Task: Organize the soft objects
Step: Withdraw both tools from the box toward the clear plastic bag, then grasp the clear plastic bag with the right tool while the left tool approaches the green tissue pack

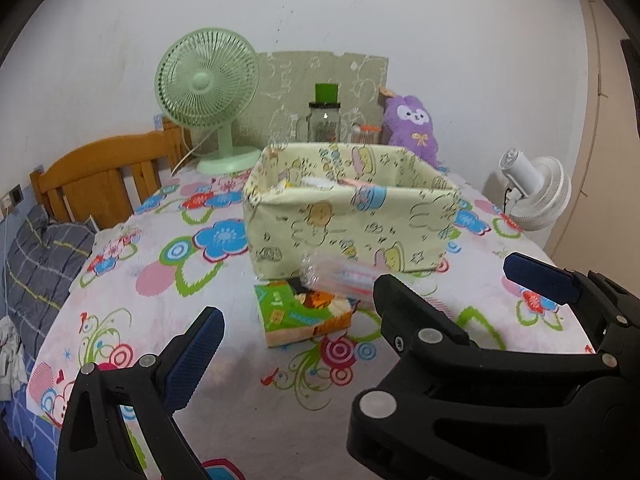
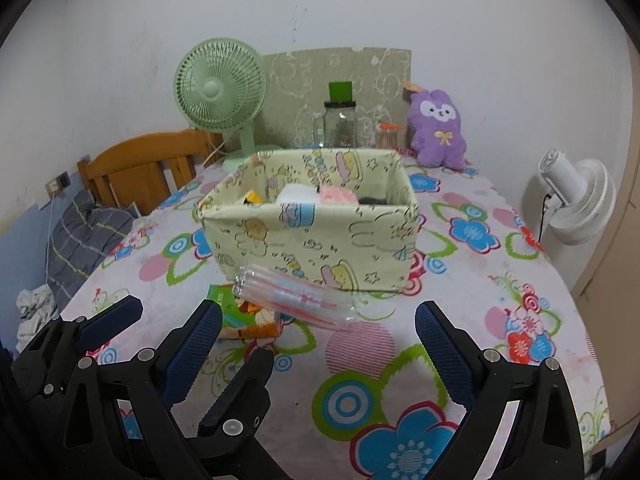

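Observation:
A pale yellow cartoon-print fabric box point(image 1: 352, 224) stands mid-table and holds several soft items; the right wrist view point(image 2: 312, 236) shows white and pink ones point(image 2: 332, 196) inside. In front of it lies a green and orange tissue pack point(image 1: 304, 316) with a clear plastic bag with red stripes point(image 1: 340, 276) resting on it; the bag also shows in the right wrist view point(image 2: 292, 296). A purple plush point(image 1: 412, 124) sits at the back right. My left gripper point(image 1: 296, 316) is open and empty, facing the tissue pack. My right gripper point(image 2: 316, 332) is open and empty, just short of the bag.
A floral cloth point(image 1: 224, 392) covers the table. A green fan point(image 1: 208, 92), a glass jar with a green lid point(image 1: 324, 116) and a board stand at the back. A white fan point(image 1: 536, 192) is off the right edge. A wooden headboard point(image 1: 104, 176) and bedding are on the left.

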Demonstrator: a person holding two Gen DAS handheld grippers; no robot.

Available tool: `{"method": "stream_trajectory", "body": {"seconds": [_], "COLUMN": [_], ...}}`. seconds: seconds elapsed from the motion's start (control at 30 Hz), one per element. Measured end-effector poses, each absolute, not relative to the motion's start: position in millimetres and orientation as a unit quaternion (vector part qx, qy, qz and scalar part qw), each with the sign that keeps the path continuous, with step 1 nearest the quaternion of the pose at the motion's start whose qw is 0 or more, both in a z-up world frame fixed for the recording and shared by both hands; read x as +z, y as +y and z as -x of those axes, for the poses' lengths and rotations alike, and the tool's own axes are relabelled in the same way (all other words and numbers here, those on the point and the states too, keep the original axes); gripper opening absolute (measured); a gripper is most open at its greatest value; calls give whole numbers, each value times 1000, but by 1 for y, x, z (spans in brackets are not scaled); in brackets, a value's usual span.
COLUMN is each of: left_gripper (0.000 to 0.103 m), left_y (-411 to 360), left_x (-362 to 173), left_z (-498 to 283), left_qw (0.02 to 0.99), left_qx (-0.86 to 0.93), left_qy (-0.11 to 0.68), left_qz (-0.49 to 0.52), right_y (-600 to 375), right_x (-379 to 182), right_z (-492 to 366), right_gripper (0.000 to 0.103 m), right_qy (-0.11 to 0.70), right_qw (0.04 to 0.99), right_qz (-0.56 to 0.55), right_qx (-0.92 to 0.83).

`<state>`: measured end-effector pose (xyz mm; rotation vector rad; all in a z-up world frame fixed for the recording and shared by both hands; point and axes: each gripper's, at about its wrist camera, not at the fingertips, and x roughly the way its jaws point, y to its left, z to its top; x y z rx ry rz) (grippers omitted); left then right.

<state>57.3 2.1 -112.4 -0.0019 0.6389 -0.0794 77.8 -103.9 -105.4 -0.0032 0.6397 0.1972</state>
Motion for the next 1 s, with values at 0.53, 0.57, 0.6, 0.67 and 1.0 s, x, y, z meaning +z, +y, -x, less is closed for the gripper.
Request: {"method": "stream_trajectory", "body": {"seconds": [0.53,0.57,0.6,0.67,1.0], "left_gripper": [101,101,101,101,101], "left_y": [22,24,25,27,32], "left_x": [-138,-140,-142,-144,-154], "left_z": [-86,-88,-91,-96,-115], "left_qw": [934,932,931,928,918], "left_qx": [-14,-10,-7,-2,4], "left_qy": [358,361,366,373,397], "left_qz": [12,12,12,10,2], "right_y": [-81,-80,-79,-76,-69], "right_x": [-131,-132,-134,-138,-150], "right_z": [-110,-112,-115,-121,-142], "right_gripper": [99,99,99,99,99], "right_qy": [349,351,353,358,375], "right_qw": [930,929,929,926,919], "right_qz": [20,21,22,24,25], "right_qx": [112,113,113,115,121]}}
